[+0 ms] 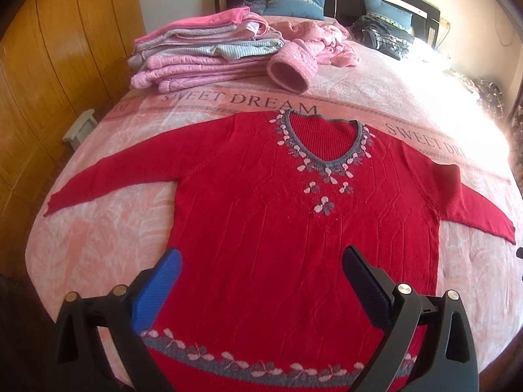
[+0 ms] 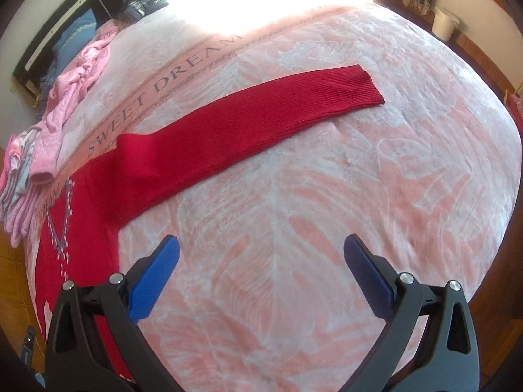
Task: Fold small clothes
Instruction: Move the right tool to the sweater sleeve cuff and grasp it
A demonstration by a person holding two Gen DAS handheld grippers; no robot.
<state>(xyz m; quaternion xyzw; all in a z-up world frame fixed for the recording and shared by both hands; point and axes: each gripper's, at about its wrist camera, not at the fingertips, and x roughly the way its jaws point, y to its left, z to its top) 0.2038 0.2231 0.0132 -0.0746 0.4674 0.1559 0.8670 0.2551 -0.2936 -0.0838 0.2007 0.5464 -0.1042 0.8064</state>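
Note:
A red knitted sweater (image 1: 261, 202) with grey and pink flower trim lies flat, front up, on the pink bedspread (image 1: 108, 228), both sleeves spread out. My left gripper (image 1: 261, 261) hovers open above its lower body, near the patterned hem. In the right wrist view the sweater's right sleeve (image 2: 248, 121) stretches across the bed toward its cuff. My right gripper (image 2: 261, 248) is open over bare bedspread (image 2: 310, 228), short of that sleeve, with nothing between its fingers.
A stack of folded pink and grey clothes (image 1: 202, 55) sits at the back left of the bed, with a rolled pink garment (image 1: 291, 72) and a crumpled pink jacket (image 1: 320, 42) beside it. Jeans (image 1: 382, 36) and blue pillows (image 1: 294, 0) lie by the headboard. A wooden wardrobe (image 1: 49, 65) stands left.

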